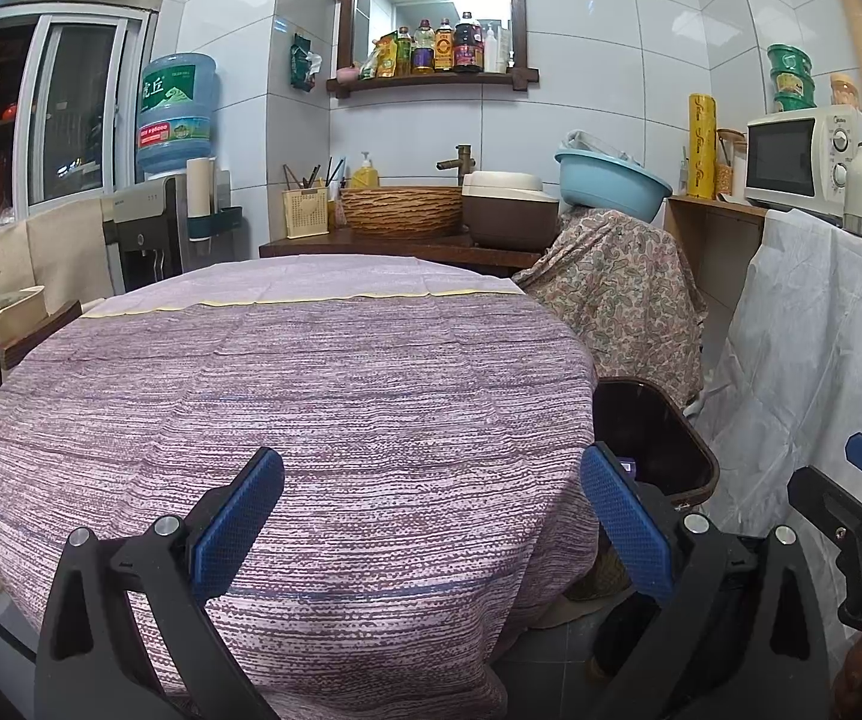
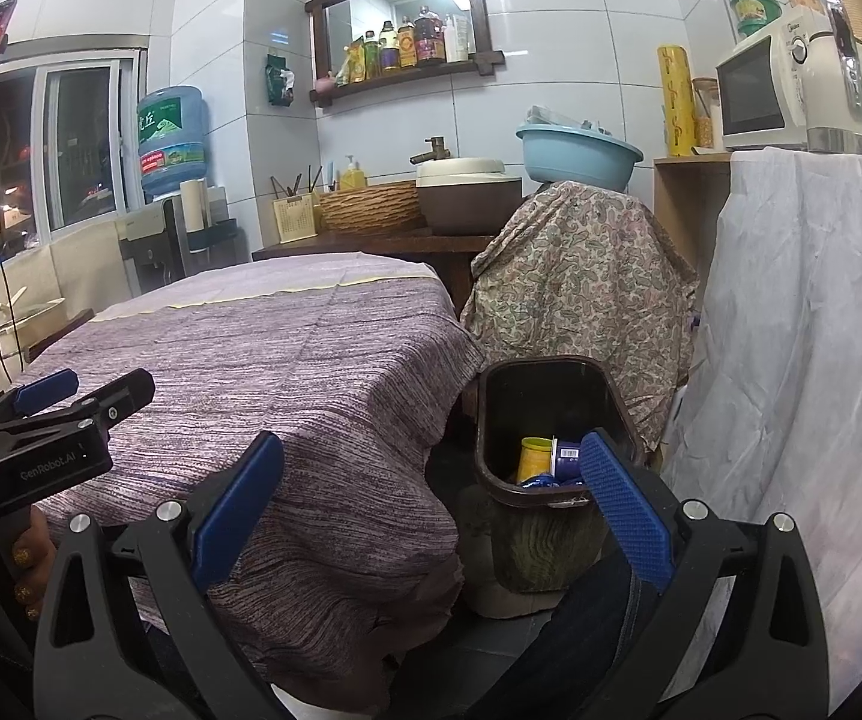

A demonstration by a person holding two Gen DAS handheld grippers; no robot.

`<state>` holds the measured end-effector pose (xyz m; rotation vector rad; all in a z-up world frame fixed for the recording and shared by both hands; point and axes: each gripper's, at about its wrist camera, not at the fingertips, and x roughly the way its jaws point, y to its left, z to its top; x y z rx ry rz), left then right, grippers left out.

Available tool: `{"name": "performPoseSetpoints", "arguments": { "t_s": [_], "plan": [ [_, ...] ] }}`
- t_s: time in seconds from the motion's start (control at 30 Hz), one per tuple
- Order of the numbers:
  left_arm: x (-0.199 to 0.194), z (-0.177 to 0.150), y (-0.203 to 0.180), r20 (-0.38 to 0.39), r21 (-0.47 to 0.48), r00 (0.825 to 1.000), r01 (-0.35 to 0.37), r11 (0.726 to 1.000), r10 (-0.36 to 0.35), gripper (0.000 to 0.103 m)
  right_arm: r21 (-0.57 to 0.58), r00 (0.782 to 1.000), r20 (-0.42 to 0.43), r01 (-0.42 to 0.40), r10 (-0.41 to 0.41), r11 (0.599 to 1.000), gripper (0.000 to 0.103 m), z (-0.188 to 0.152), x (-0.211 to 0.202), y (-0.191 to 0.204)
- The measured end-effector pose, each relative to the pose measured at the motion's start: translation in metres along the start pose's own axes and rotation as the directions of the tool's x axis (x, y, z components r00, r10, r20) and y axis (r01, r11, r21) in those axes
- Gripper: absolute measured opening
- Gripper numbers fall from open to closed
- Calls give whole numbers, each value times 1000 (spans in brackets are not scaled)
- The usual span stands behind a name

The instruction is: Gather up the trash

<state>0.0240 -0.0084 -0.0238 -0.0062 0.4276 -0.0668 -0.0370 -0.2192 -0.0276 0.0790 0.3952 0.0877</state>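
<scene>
Cans [image 2: 536, 459] visible only right-wrist

Black claws [image 1: 431, 522] with blue ribbed pads [image 2: 623, 510], silver screws, perhaps glittery nails.

We are seeing only part of the bin [image 1: 665, 444] in the left wrist view: the tablecloth [image 1: 287, 420] is covering its near side, at four o'clock. In the right wrist view, the rim is hiding most of the trash [image 2: 542, 459] inside the bin [image 2: 491, 420]; its labels are reading too small. At nine o'clock the edge is cutting off the left gripper [image 2: 80, 390].
</scene>
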Motion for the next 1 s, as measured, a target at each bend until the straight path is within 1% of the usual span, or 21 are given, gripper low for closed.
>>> {"name": "performPoseSetpoints", "arguments": {
  "t_s": [1.0],
  "plan": [
    [-1,4,2,2,3,1000,6,1000,-6,98,2,1000,-4,-1,1,1000,97,2,0,-1]
  ]
}}
